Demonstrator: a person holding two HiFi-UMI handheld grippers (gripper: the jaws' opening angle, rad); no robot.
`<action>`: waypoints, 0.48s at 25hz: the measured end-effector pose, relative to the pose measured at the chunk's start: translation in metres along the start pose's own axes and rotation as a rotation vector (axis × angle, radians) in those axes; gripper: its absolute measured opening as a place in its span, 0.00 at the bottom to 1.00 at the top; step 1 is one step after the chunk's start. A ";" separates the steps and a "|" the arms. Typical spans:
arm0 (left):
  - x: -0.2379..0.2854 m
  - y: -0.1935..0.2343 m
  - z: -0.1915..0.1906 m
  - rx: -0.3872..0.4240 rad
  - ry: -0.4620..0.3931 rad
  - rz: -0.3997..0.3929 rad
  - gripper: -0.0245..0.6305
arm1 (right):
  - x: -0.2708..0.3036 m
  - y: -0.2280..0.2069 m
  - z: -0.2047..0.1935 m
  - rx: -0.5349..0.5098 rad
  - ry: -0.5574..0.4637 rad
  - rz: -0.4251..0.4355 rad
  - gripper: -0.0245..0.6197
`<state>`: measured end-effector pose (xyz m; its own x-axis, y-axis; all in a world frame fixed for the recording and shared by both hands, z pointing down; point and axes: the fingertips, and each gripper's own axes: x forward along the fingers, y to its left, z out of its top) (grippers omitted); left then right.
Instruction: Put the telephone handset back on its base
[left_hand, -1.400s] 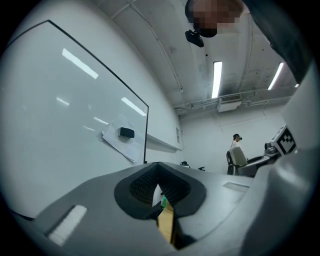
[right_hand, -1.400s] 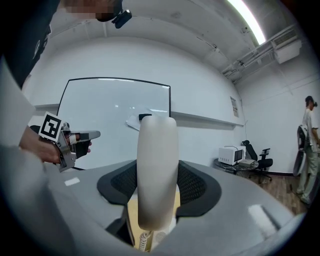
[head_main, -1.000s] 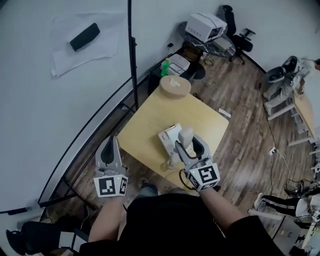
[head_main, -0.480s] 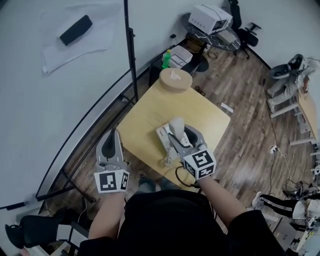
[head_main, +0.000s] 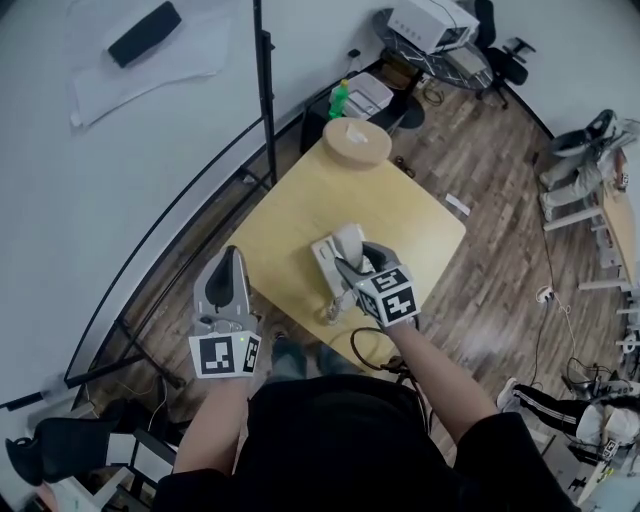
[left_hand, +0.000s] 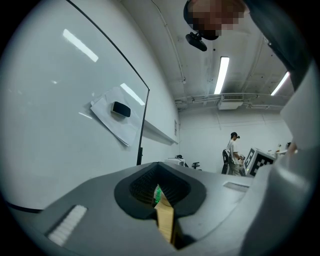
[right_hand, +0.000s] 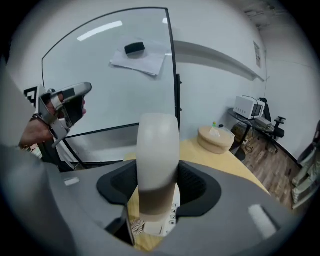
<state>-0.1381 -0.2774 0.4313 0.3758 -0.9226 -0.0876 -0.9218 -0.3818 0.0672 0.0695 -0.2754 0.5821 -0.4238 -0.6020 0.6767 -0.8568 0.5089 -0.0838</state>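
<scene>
A person is standing over a small yellow table, working a gripper in each hand. The right gripper is clamping its jaws, set fairly wide, across the middle of the white telephone handset, probably so that it is balancing level for lowering. The handset is hovering right over the base near the table's 6 o'clock edge; whether it is touching the cradle cannot be told. A coiled cord is trailing at 7 o'clock beneath it. The left gripper, jaws pressed together on nothing, is waiting off the table at 8 o'clock, seemingly parked clear. A round wooden box is sitting at the table's 12 o'clock corner.
</scene>
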 end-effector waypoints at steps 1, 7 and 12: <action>0.001 -0.001 -0.001 0.000 0.001 -0.001 0.04 | 0.006 -0.002 -0.005 0.004 0.024 0.001 0.40; 0.005 0.003 -0.011 -0.007 0.013 0.009 0.04 | 0.042 -0.008 -0.032 0.036 0.153 0.010 0.40; 0.005 0.006 -0.021 -0.017 0.031 0.021 0.04 | 0.070 -0.012 -0.059 0.079 0.271 0.016 0.40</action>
<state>-0.1400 -0.2856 0.4517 0.3596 -0.9314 -0.0555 -0.9278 -0.3633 0.0852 0.0671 -0.2875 0.6738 -0.3519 -0.4024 0.8451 -0.8755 0.4609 -0.1451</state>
